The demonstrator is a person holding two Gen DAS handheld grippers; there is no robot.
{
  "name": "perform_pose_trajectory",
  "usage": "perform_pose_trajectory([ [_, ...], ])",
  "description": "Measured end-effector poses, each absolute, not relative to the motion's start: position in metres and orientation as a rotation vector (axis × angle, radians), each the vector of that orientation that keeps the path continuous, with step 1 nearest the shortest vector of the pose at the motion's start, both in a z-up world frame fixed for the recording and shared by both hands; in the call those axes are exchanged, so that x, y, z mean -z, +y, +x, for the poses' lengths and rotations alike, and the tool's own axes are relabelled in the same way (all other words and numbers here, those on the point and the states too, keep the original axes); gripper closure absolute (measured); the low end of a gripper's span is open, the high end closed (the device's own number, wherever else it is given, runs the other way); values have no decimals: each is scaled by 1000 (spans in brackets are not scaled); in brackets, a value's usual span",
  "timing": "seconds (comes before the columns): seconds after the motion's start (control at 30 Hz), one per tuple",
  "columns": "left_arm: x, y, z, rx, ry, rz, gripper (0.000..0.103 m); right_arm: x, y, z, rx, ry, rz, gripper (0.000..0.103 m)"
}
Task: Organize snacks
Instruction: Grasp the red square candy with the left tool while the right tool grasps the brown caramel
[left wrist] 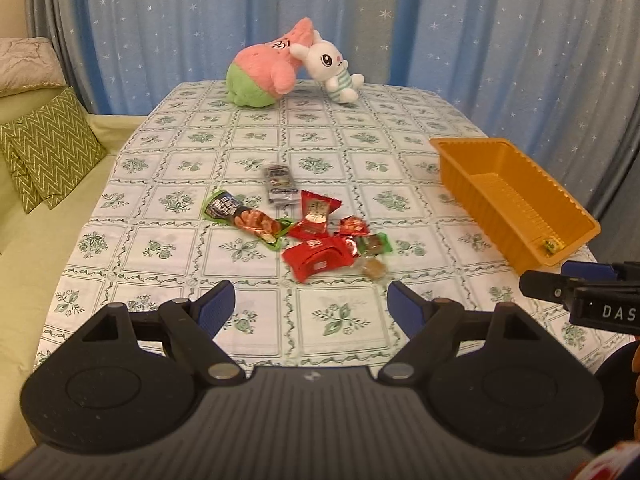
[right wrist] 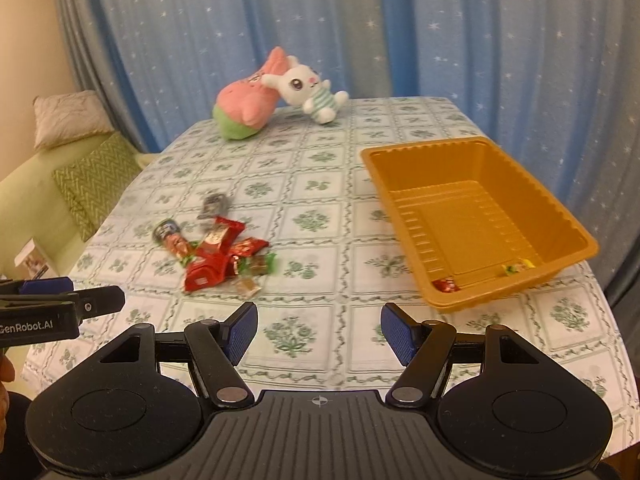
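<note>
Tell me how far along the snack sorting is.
Barely started. Done: two or three small wrapped sweets lie in the orange tray. In hand: nothing; left gripper and right gripper are both open and empty. Left: the pile of snack packets on the tablecloth.

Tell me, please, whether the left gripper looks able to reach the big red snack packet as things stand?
Probably yes. The left gripper is open and empty, and only bare tablecloth lies between it and the big red snack packet, nearest in the pile.
</note>
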State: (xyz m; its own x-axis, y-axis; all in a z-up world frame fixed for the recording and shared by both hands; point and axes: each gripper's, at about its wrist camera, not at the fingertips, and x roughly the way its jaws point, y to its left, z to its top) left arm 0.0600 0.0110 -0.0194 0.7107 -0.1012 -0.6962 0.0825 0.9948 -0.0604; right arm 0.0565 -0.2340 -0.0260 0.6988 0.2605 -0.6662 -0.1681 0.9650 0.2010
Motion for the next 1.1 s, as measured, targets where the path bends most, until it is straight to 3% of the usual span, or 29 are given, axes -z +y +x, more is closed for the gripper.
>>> perform_pose_trajectory([
  [0.33,35,14,93,234,822,99,27,36,-214,73,-262,753,82,35],
  [0.93,104,6,187,506,861,332,45,87,-190,129,-291,831,76,35],
  [1.1,114,3,203,549,876,360,57,97,-188,140,-287,843,71,35],
])
